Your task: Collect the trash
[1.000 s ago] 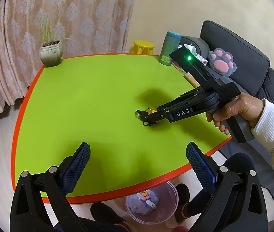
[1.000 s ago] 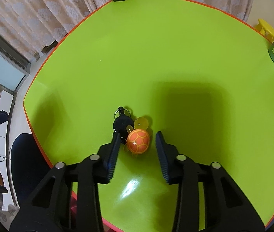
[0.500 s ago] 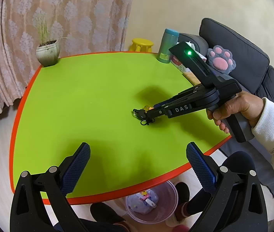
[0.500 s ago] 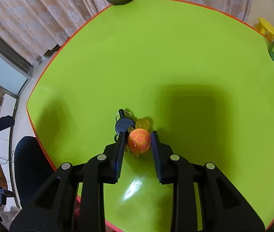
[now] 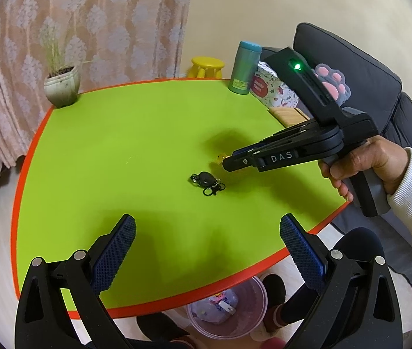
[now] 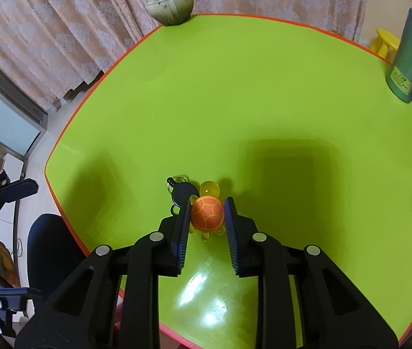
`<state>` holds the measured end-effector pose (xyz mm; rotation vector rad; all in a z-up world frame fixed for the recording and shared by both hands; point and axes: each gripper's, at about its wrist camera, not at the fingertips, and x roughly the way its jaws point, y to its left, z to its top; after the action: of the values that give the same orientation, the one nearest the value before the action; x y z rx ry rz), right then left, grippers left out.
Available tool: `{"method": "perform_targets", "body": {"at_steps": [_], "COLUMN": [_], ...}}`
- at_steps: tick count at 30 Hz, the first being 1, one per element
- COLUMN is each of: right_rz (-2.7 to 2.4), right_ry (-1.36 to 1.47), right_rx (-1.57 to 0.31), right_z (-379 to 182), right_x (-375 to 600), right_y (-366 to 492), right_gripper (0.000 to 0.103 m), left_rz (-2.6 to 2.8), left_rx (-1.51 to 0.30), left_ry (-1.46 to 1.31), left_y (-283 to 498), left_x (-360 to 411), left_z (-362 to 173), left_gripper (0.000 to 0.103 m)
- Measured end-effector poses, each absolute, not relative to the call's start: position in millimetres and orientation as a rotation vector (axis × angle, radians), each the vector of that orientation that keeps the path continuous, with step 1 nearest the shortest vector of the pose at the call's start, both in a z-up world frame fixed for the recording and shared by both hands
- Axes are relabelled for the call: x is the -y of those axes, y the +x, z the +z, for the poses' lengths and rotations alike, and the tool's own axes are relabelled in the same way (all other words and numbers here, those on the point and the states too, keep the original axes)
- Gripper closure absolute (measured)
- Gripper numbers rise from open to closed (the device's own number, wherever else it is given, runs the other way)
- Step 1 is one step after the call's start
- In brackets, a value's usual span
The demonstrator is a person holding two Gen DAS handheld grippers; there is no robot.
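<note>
My right gripper (image 6: 207, 213) is shut on an orange and yellow toy turtle (image 6: 207, 213) and holds it a little above the green table (image 6: 235, 93). In the left wrist view the right gripper (image 5: 229, 164) hides most of the turtle; only its yellow head (image 5: 221, 157) shows. A black key fob with rings (image 5: 207, 180) lies on the table, also seen in the right wrist view (image 6: 183, 191) just left of the turtle. My left gripper (image 5: 206, 257) is open and empty over the table's near edge. A clear pink bin (image 5: 227, 308) with trash stands on the floor below that edge.
A potted plant (image 5: 62, 85) stands at the table's far left corner. A teal tumbler (image 5: 245, 68), a printed tissue box (image 5: 274, 88) and a wooden block (image 5: 289, 115) line the right edge. A dark sofa (image 5: 380, 87) with a paw cushion lies beyond.
My right gripper closed on the toy turtle and lifted it up and right, away from the key fob, which stayed on the table. The left gripper stayed open.
</note>
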<state>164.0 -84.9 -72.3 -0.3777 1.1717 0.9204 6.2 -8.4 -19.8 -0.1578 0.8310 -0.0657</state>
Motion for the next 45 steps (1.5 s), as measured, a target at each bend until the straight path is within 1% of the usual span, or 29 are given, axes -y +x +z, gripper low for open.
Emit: {"method": "perform_targets", "body": {"at_steps": [11,22,30,31,33,34,36,37,39,40,42,45], "right_rz": [0.882,0.836,0.822,0.821,0.819,0.818,0.818,0.818,0.818,0.818,0.821,0.823], "right_ry": [-0.325,-0.291,-0.271,-0.271,-0.269,-0.268,-0.265,-0.265,-0.265,-0.266,-0.267,-0.268], "right_rx": [-1.153,-1.157,-1.165,-1.167,-1.169,-1.17,-1.17,-1.17,-1.171,-1.172,-1.172,-1.171], "right_z": [-60.4,-59.6,-64.3,-65.0,-66.3,-66.8,-67.1,-67.0,-67.4,-67.5,-67.5,-67.5], "right_x": [104.9,137.4,152.3,152.9,154.0,154.4,154.8,154.5,154.6,154.4,153.5,152.3], "right_y": [163.1,167.4,169.9,169.7,170.7,170.9,171.0,170.5,170.2,170.1,169.8,169.6], "right_gripper": [0.079,0.079,0.079,0.079,0.079,0.079,0.079,0.079,0.079,0.079,0.079,0.079], "left_rz": [-0.102,-0.137,-0.14,-0.138,-0.139,-0.135,-0.137,-0.135,-0.135,-0.134,-0.141,-0.143], "left_rx": [-0.867,-1.003,-1.071,-1.076,-1.092,-1.1,-1.102,-1.1,-1.099,-1.101,-1.107,-1.115], "left_ry": [-0.1,-0.055,-0.009,-0.008,-0.012,-0.008,-0.006,-0.004,-0.006,-0.006,-0.009,-0.009], "left_y": [43.4,101.0,127.0,128.2,131.3,132.6,132.8,132.3,132.0,132.5,132.8,132.5], "left_x": [13.0,13.6,20.4,20.7,21.4,21.8,22.6,22.8,22.1,22.0,22.0,21.5], "left_z": [-17.6,-43.9,-68.9,-71.5,-77.2,-80.1,-82.2,-82.3,-82.5,-83.3,-84.7,-87.0], "left_gripper": [0.008,0.008,0.009,0.011,0.029,0.033,0.045,0.047,0.056,0.057,0.064,0.069]}}
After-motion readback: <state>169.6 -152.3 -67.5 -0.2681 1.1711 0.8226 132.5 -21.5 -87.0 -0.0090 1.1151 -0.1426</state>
